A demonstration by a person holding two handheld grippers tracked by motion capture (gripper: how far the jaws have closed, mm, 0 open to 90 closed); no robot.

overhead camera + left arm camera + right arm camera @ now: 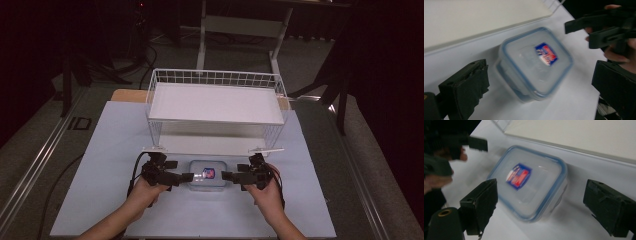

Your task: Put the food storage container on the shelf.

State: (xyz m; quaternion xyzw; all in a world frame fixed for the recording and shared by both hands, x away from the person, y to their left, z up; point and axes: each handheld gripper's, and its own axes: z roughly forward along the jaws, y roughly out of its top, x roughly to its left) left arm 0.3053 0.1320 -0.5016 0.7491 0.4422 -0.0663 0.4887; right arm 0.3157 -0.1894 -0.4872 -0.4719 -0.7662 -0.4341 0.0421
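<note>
Clear plastic container with blue-rimmed lid and a red-blue sticker sits flat on the white counter, just in front of the white wire basket shelf. Left gripper comes in from the container's left side, right gripper from its right side, both roughly level and pointing at each other with the container between them. From the high view the fingertips look very close to the container's short sides; contact cannot be told.

Left gripper view: fingers stand wide apart, container lies ahead in the gap between them, not pressed by either; the right gripper shows beyond it at upper right.

Right gripper view: fingers wide apart, container lies ahead between them, pads clear of it, nothing gripped; the left gripper sits at upper left, just past the container's far edge.

Container is slightly blurred in both gripper views
</note>
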